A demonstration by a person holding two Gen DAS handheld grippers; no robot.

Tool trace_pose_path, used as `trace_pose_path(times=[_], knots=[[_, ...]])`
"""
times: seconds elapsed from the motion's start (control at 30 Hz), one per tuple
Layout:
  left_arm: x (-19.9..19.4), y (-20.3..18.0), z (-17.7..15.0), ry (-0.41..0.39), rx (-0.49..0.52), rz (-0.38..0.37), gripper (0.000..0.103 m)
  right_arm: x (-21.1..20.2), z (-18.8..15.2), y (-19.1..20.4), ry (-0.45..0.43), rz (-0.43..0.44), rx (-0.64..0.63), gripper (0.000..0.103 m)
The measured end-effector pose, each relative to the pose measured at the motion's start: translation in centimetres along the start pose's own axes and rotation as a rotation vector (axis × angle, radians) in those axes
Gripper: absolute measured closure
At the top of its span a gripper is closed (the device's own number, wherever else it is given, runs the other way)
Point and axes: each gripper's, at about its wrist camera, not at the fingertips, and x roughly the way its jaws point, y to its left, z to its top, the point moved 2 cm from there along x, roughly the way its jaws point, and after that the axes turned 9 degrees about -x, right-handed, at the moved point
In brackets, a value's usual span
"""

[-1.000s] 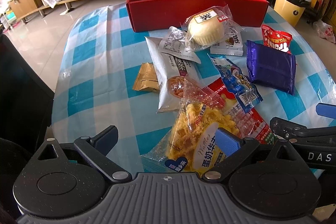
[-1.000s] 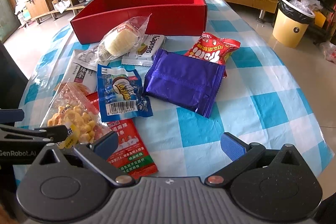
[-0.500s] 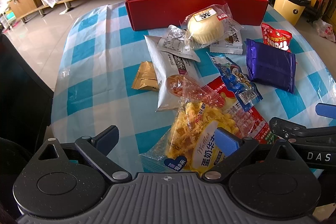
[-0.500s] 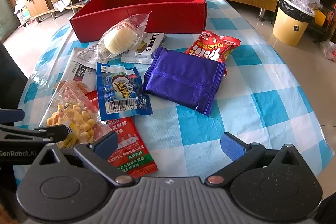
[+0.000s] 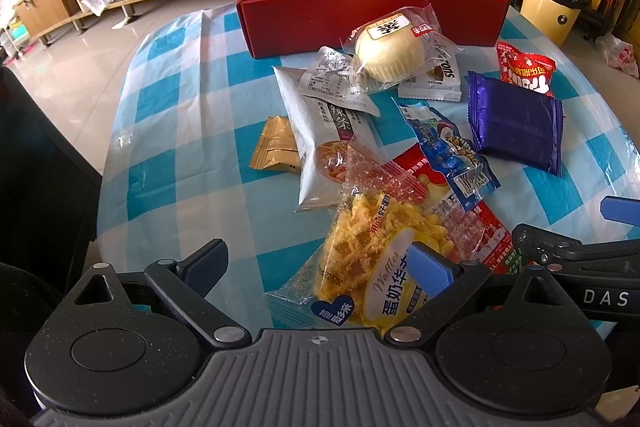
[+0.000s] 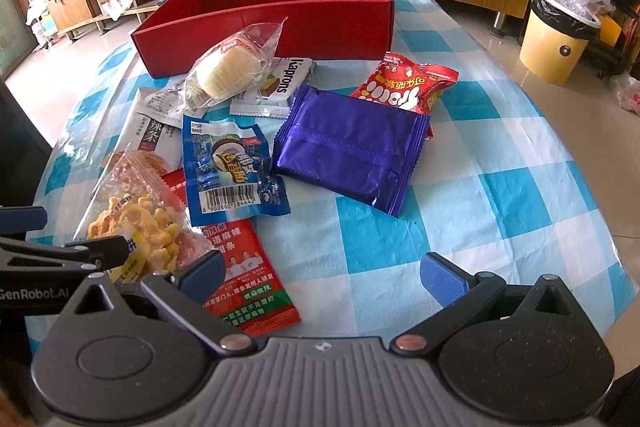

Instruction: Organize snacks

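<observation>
Two handheld grippers hover at the near edge of a counter [image 6: 500, 195] covered in a blue-and-white checked cloth, with a scatter of snack packets lying between them and an open red box [image 6: 320, 23] at the far side. The box looks empty from both views, so the sorting appears not to have begun. The left gripper [image 5: 316, 267] has its fingers spread wide apart, the right-hand pad sitting over a clear bag of yellow waffles [image 5: 376, 251], which lies nearest it and partly on top of a red spicy-strip packet [image 6: 248, 279]; whether the pad touches the bag cannot be told. The right gripper [image 6: 320, 275] is likewise wide open and holds nothing, its fingers framing bare cloth and the red packet's lower corner. Farther out lie a purple foil pack [image 6: 352, 151] overlapping a small red candy bag [image 6: 408, 83], a blue coconut packet [image 6: 232, 167], a white strip pack [image 5: 328, 139] with a little gold sachet [image 5: 276, 151] tucked beside it, and a wrapped round cake [image 6: 232, 67] resting on a white wafer packet [image 6: 280, 87] just in front of the box. The open stance of both tools suggests each is lining up a first pick, the left on the waffles, the right probably on the red packet or the purple pack. The loose, crinkly wrappers overlap, so lifting one may drag its neighbour along.
</observation>
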Motion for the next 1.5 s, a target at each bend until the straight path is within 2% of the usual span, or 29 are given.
trace_pose_path(times=[0.37, 0.7, 0.8, 0.9, 1.07, 1.2, 1.27, 1.37, 1.5], knots=[[-0.2, -0.3, 0.0, -0.003, 0.036, 0.000, 0.007, 0.2, 0.0, -0.1, 0.023, 0.018, -0.003, 0.002], [0.2, -2.2, 0.1, 0.036, 0.248, -0.062, 0.004, 0.5, 0.4, -1.2, 0.034, 0.027, -0.018, 0.002], [0.9, -2.6, 0.2, 0.069, 0.237, -0.079, 0.003, 0.6, 0.4, -1.3, 0.036, 0.033, -0.009, 0.002], [1.2, -2.6, 0.5, 0.069, 0.226, -0.086, 0.002, 0.6, 0.6, -1.8, 0.035, 0.042, 0.014, 0.002], [1.4, -3.1, 0.6, 0.077, 0.265, -0.076, 0.000, 0.4, 0.9, -2.6, 0.026, 0.061, 0.051, 0.002], [2.1, -4.5, -0.3, 0.099, 0.352, -0.071, 0.000, 0.5, 0.9, -2.6, 0.031, 0.075, 0.050, 0.002], [3.5, -5.0, -0.8, 0.134, 0.389, -0.011, 0.000, 0.7, 0.8, -2.6, 0.042, 0.078, 0.048, 0.002], [3.9, -4.3, -0.3, 0.164, 0.336, -0.028, 0.001, 0.7, 0.8, -2.6, 0.047, 0.081, 0.046, 0.002], [3.9, -2.2, 0.6, 0.202, 0.229, -0.050, 0.017, 1.3, 0.5, -2.0, 0.076, 0.085, 0.010, 0.002]])
